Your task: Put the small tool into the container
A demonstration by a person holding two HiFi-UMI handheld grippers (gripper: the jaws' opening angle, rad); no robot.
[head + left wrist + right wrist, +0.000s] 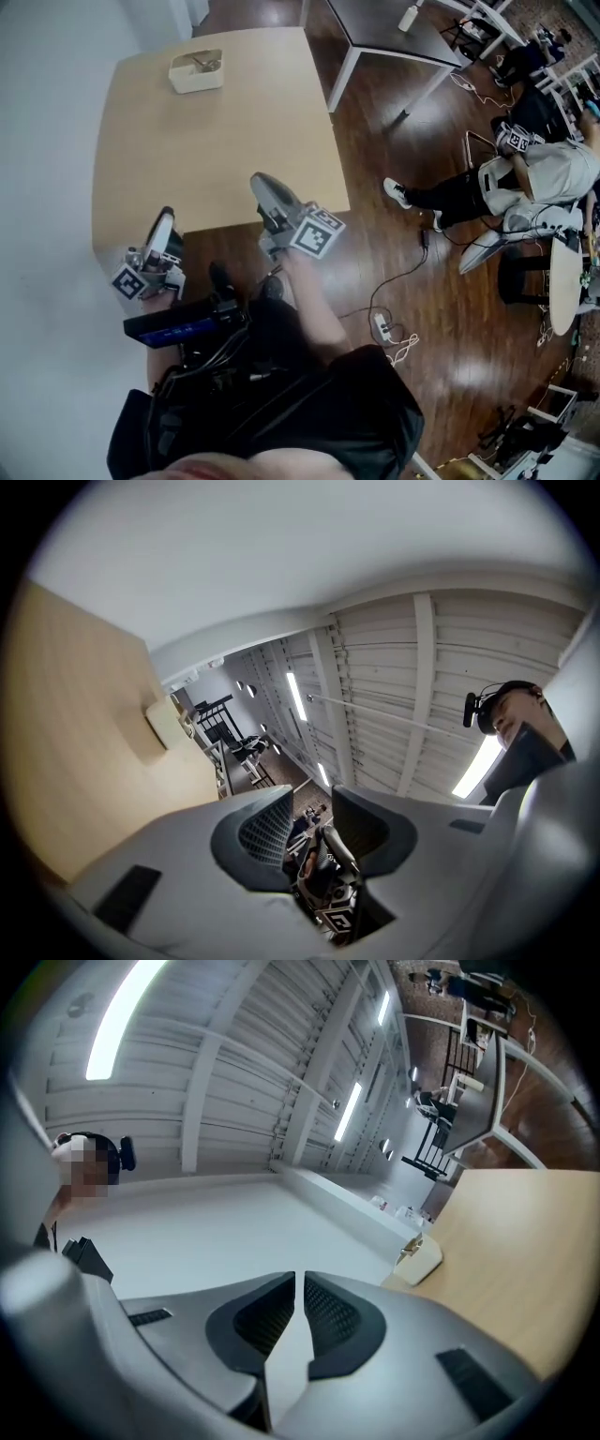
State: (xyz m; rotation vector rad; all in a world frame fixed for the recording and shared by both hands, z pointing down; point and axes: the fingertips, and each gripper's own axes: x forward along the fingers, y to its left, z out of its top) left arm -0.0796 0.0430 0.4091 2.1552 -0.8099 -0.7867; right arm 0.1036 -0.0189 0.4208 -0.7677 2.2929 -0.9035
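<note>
A white container (196, 73) stands at the far end of the light wooden table (216, 141), with a small metallic tool (202, 64) lying inside it. Both grippers hang over the table's near edge, far from the container. My left gripper (166, 219) is at the near left corner, its jaws apart and empty (312, 808). My right gripper (259, 181) is over the near right part, jaws closed together with nothing between them (300, 1283). The container (166, 722) shows small in the left gripper view, and again in the right gripper view (421, 1262).
A white wall runs along the table's left side. A dark table (394, 28) stands beyond on the wooden floor. A person (525, 178) sits at the right beside a round white table (565, 281). Cables and a power strip (382, 327) lie on the floor.
</note>
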